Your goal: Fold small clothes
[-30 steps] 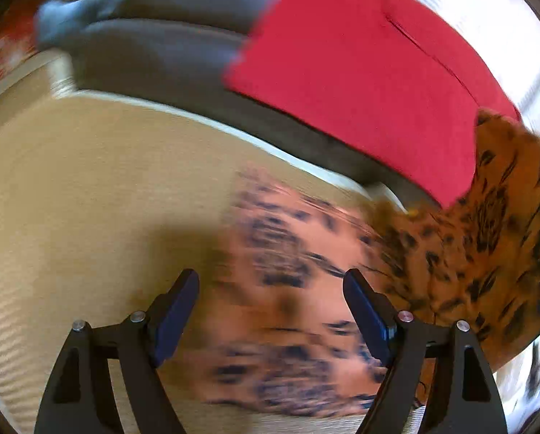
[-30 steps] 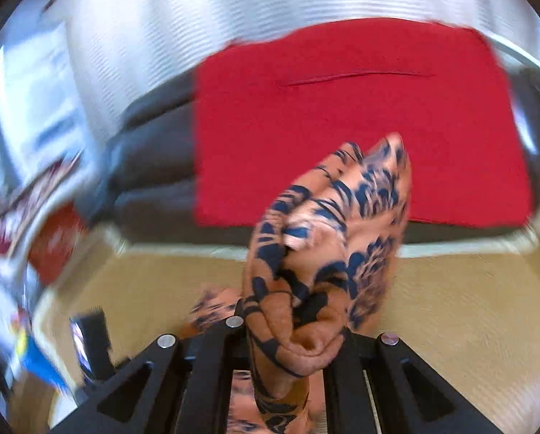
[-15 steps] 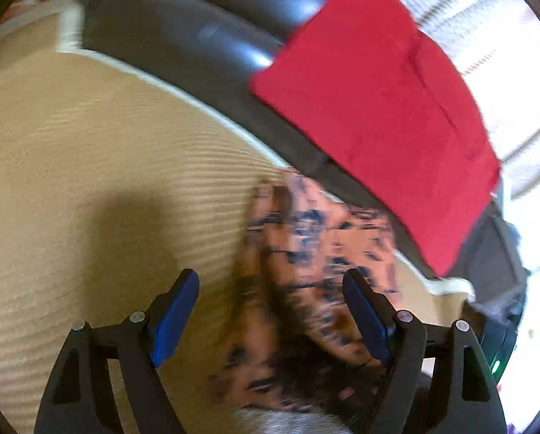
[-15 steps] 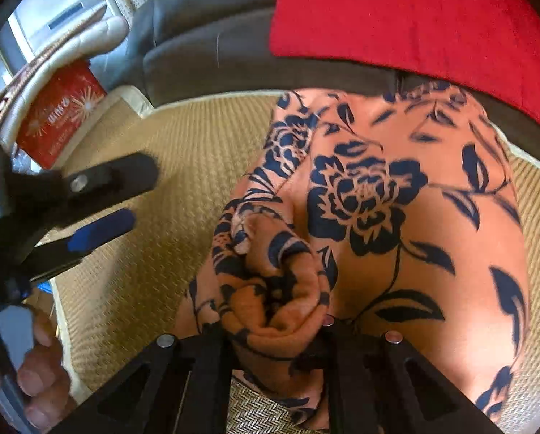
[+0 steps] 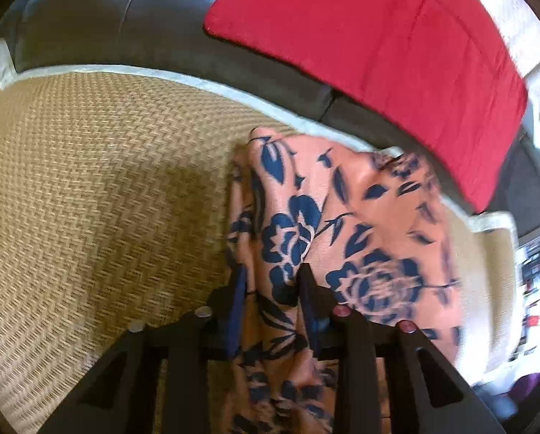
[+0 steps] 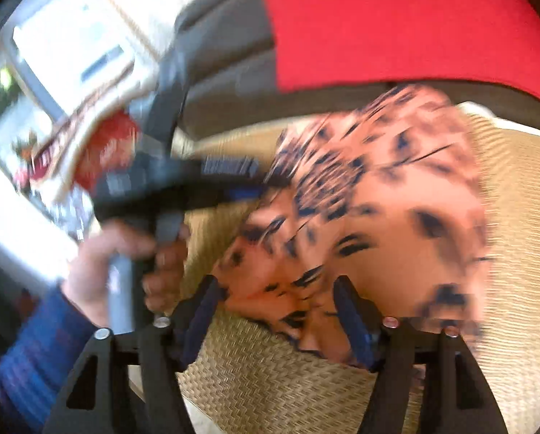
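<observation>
Woven mat with a floral garment lying on it.
A tan herringbone mat (image 5: 100, 181) with a pale border carries an orange garment (image 5: 360, 209) patterned with dark blue flowers.

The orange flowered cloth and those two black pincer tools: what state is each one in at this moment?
Orange floral garment: partly folded, lying on the woven mat, one edge pinched.
Left gripper: shut on the garment's edge.
Right gripper: open, fingers either side of a fold; picture blurred.
Red cushion: lying flat on the dark sofa.
</observation>
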A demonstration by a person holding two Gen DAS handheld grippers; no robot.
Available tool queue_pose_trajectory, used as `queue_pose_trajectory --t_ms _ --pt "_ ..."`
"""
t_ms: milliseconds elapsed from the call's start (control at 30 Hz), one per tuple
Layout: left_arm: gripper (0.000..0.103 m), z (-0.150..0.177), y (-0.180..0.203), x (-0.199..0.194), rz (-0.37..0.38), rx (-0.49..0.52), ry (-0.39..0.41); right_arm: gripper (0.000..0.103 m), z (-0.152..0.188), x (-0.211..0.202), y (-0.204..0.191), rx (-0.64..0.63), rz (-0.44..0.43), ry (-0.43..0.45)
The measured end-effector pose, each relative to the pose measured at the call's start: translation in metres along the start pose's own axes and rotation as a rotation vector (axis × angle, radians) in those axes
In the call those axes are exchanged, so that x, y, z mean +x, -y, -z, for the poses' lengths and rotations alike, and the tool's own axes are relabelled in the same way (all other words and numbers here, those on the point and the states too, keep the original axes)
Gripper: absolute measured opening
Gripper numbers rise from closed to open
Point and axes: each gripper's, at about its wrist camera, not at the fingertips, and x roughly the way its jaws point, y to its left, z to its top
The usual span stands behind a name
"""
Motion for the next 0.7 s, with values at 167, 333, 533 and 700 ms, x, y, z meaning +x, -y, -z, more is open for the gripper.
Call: queue_pose_trajectory --t_ms 167,333,533,700 --pt "0.031 0.005 0.003 -0.014 0.018 -0.011 0.024 0.084 -0.004 -0.018 0.056 0.165 0.026 0.018" --pt "0.031 0.044 0.041 -0.079 0.043 0.184 0.162 0.084 -0.014 -0.025 0.084 0.254 -0.009 0.041" --pt "0.033 0.077 0.011 -0.030 -0.109 0.182 0.024 0.087 -0.025 -0.015 0.122 0.436 -0.085 -0.026" --pt "0.039 0.077 0.002 -0.050 -0.109 0.140 0.070 0.086 -0.019 0.000 0.157 0.594 -0.191 -0.127"
